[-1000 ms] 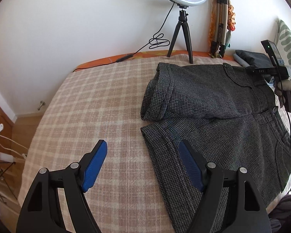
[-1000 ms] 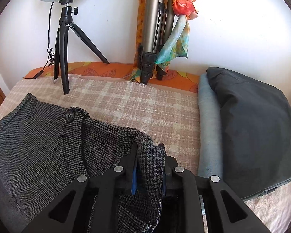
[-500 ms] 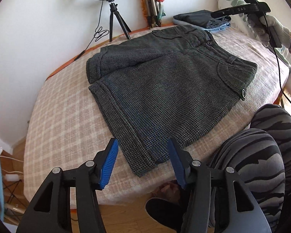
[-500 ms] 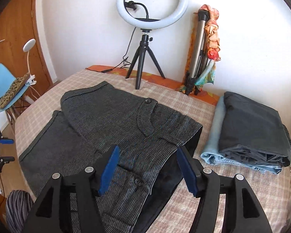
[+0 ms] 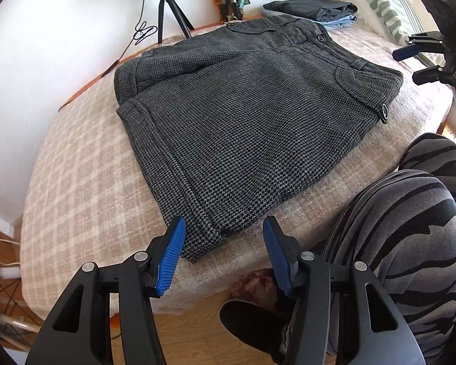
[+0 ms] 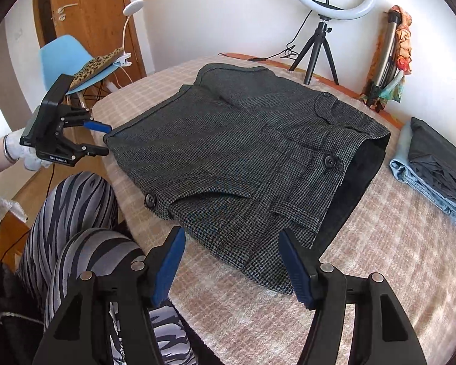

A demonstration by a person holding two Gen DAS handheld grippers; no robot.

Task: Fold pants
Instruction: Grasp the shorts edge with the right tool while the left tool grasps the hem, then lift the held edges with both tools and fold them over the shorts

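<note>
Dark grey houndstooth shorts (image 5: 243, 115) lie spread on the plaid-covered bed, hems to the left, waistband to the right. They also show in the right wrist view (image 6: 246, 158). My left gripper (image 5: 223, 255) is open and empty, just off the near hem corner at the bed's front edge; it also shows in the right wrist view (image 6: 98, 140). My right gripper (image 6: 232, 269) is open and empty, just short of the near waistband corner; it also shows in the left wrist view (image 5: 410, 64).
A ring light on a tripod (image 6: 322, 45) and a folded tripod with a scarf (image 6: 389, 60) stand at the wall. Folded clothes (image 6: 437, 170) lie at the bed's right. The person's striped legs (image 5: 404, 231) are at the front edge. A blue chair (image 6: 73, 67) stands to the left.
My right gripper let go of the waistband, opened and pulled back toward the near edge. My left gripper drew back from over the shorts to the near hem corner.
</note>
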